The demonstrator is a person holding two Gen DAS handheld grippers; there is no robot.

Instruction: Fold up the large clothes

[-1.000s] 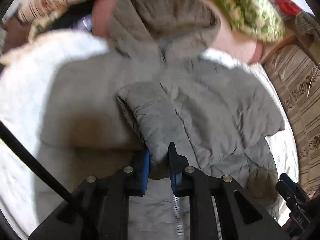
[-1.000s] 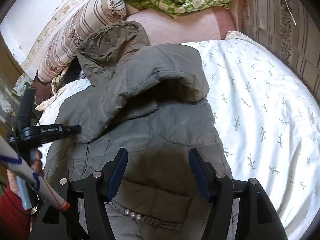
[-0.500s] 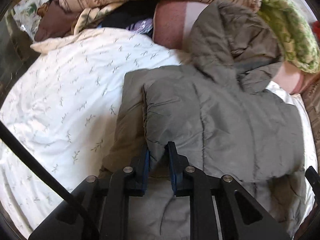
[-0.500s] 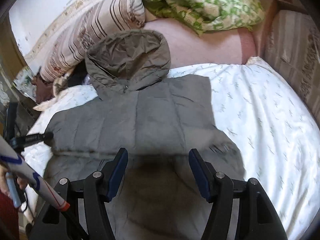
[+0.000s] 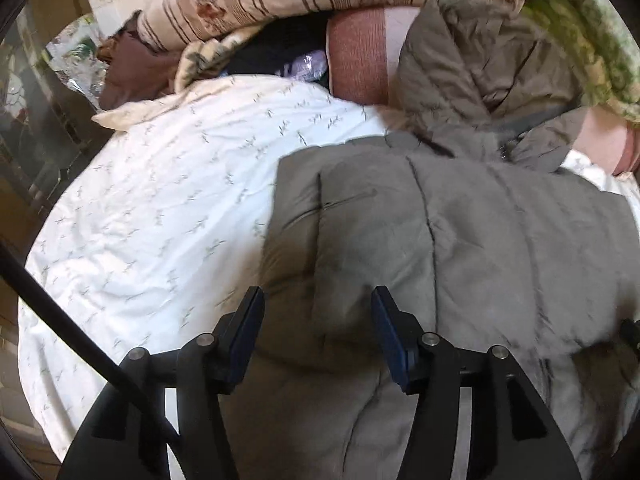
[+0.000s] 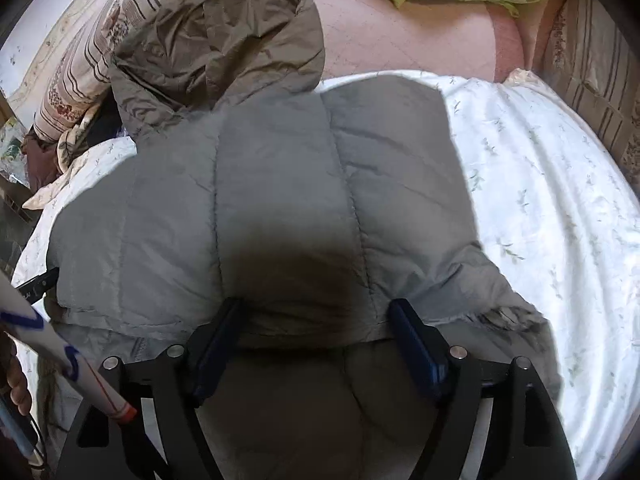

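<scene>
Both views are bright daylight, strong on the white sheet (image 5: 168,216), which nears glare on the right in the right wrist view (image 6: 560,216); a dark soft shadow falls on the coat (image 6: 288,208) just ahead of each gripper, left (image 5: 318,332) and right (image 6: 316,344); fisheye bending curves the edges, with black corners; the left view is smeared by motion blur, worst along its right side and over the quilt (image 5: 580,40); the right view is sharper.

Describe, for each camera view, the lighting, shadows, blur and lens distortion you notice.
Left wrist view: fisheye bends the bed; the jacket is smeared by motion blur at right. Right wrist view: sharper; sunlit sheet nearly blown out, dark shadow on the jacket between the right gripper fingers.
</scene>
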